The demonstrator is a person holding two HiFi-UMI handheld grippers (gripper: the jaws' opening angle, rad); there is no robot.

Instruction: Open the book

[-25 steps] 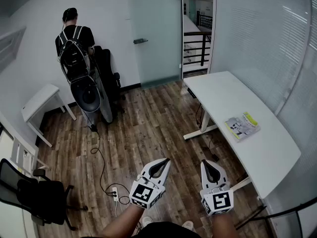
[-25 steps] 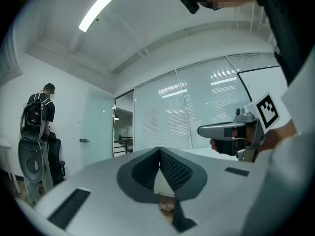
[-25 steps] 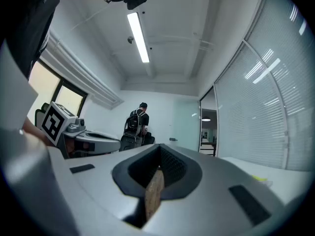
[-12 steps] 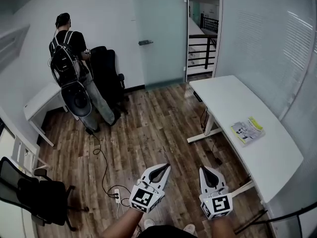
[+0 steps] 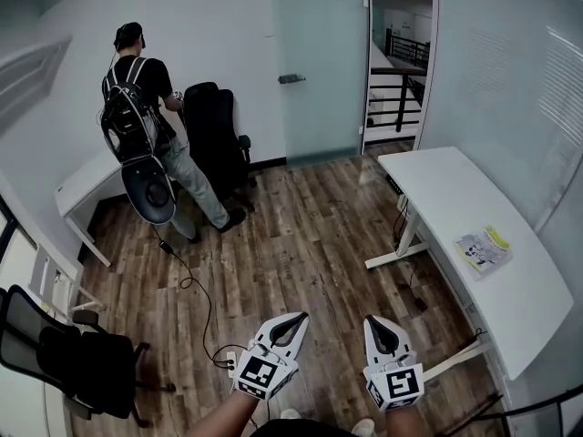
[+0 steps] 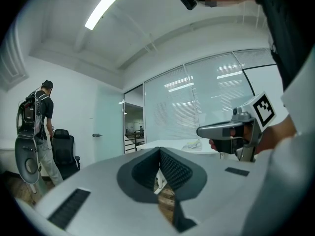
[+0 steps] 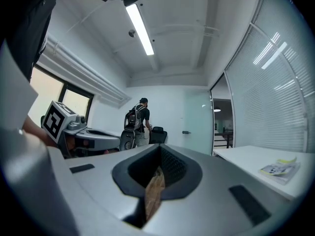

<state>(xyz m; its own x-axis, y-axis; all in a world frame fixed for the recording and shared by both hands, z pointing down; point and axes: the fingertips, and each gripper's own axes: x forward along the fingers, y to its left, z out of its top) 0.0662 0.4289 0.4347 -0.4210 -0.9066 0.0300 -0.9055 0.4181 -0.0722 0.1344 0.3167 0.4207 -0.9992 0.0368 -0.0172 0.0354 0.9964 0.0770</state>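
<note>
Book (image 5: 483, 249) on desk (image 5: 446, 189) | left hand-held gripper (image 5: 301, 317), right hand-held gripper (image 5: 372, 320) closed, empty | lamp (image 7: 140, 26): gripper views only

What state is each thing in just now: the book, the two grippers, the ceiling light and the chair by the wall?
Book, closed, lying flat on the white table.
Left gripper, shut, empty, held over the floor.
Right gripper, shut, empty, well away from the book.
Ceiling light, on.
Chair, upright, with a person standing beside it.
</note>
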